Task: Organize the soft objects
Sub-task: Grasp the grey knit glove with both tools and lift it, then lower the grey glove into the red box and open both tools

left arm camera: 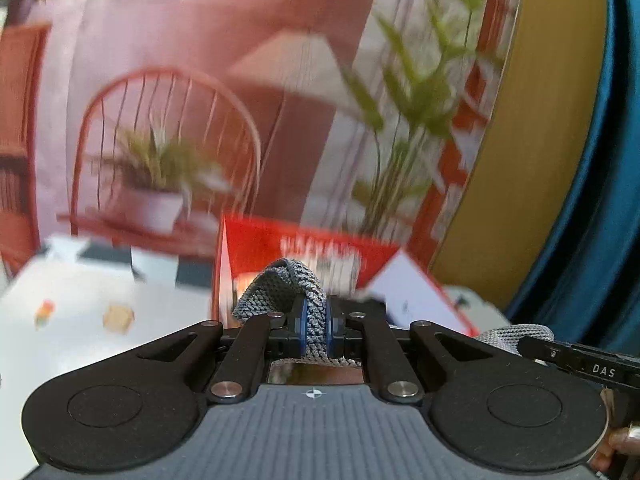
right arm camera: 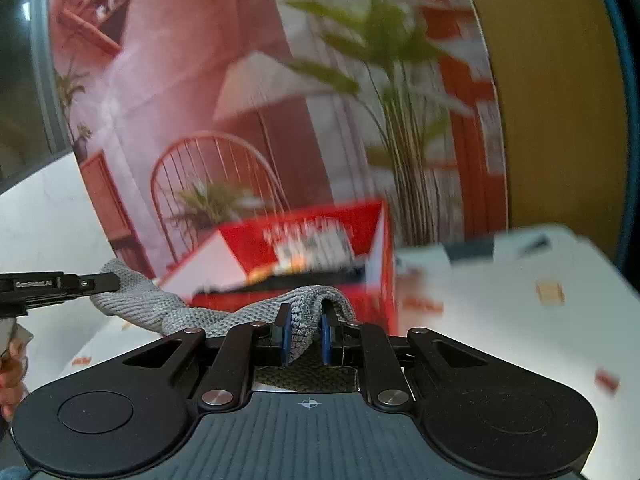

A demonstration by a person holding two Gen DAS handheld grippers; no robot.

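Note:
A grey knitted cloth (left arm camera: 280, 284) is pinched between the blue pads of my left gripper (left arm camera: 316, 320), which is shut on one bunched end. The same cloth (right arm camera: 192, 314) stretches sideways to my right gripper (right arm camera: 306, 332), whose pads squeeze the other end. Both ends hang raised above the white table (left arm camera: 80, 352). In the left wrist view the right gripper (left arm camera: 536, 346) enters from the right edge with cloth in its tip. In the right wrist view the left gripper (right arm camera: 100, 282) comes in from the left, holding its end.
An open red box (right arm camera: 368, 240) with items inside stands on the table just beyond the cloth, also the red box (left arm camera: 256, 248) in the left view. Behind it rises a printed backdrop (right arm camera: 208, 100) of a chair and plants. Small stickers (right arm camera: 550, 292) dot the tabletop.

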